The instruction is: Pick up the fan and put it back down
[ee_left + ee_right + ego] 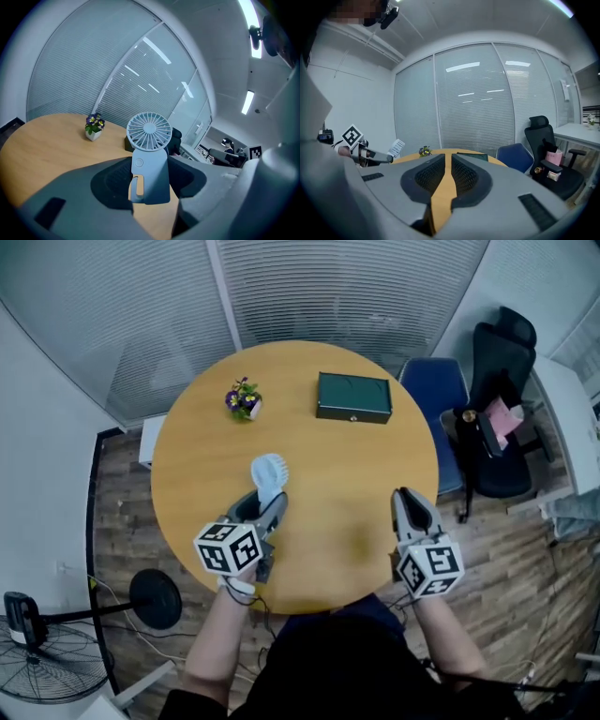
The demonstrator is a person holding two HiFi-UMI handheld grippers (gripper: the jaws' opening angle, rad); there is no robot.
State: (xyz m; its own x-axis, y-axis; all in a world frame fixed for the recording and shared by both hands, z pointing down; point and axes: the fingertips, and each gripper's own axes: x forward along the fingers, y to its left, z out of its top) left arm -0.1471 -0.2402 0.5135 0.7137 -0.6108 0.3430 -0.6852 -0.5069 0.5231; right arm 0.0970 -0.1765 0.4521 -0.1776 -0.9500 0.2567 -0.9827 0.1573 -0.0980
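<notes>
We are holding the left gripper (pixel 265 502) over the near left part of the round wooden table (pixel 366 474), and its jaws are standing wide apart while pressing from both sides on the handle of the small pale-blue fan (pixel 150 161). The fan is sitting upright in that grip, with its round grille head rising above the jaws and facing back toward the gripper's camera. In the right gripper view we are seeing it held in the air, clear of the tabletop. We are keeping the right gripper (pixel 405 498) over the table's near right edge, well apart from the left one. Its jaws are sitting almost together with only a thin slit between the pads, and nothing is lying in that slit; only the bare wood is showing through it. Farther across the table, a small pot of purple flowers (pixel 244 399) and a dark green box (pixel 353 397) are resting apart from each other. A blue chair (pixel 433 390) and a black office chair (pixel 497 427) are standing beyond the table's right side.
</notes>
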